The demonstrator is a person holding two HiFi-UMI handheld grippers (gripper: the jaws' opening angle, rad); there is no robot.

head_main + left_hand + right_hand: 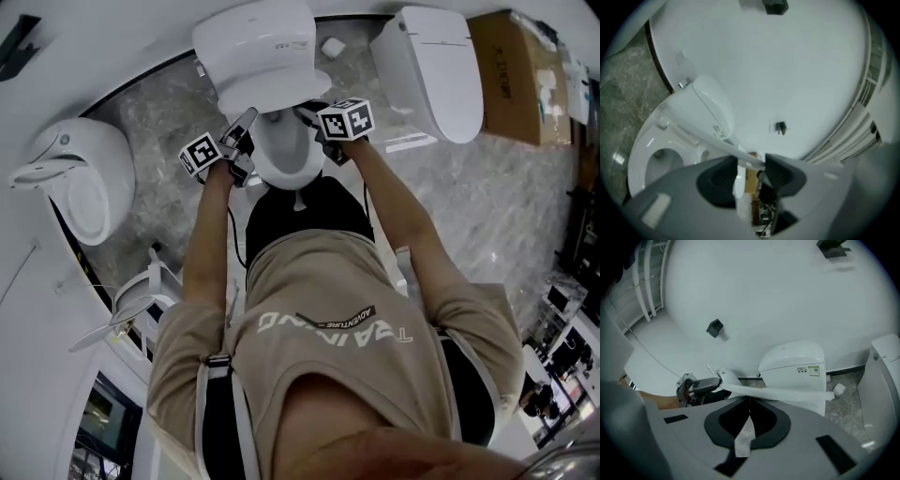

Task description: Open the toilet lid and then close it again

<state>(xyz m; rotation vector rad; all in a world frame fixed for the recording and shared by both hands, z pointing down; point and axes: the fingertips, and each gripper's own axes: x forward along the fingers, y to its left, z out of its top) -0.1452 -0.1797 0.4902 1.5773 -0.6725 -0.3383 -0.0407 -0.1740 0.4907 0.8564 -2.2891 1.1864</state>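
The white toilet [255,42] stands straight ahead, its bowl [281,150] showing under a partly raised lid [281,82]. My left gripper [249,120] is at the lid's left front edge and my right gripper [307,112] at its right front edge. In the left gripper view the left gripper [752,161] is open, with the lid's thin rim [723,141] running between the tips; the seat [644,150] lies below. In the right gripper view the right gripper [749,401] is shut and empty, its tips just under the rim [787,393], which lies across them.
Other white toilets stand at the left [80,178], the upper right [431,66] and the lower left [141,300]. A cardboard box [520,75] sits at the far right. A paper roll [333,45] lies on the marble floor [487,206] beside the tank.
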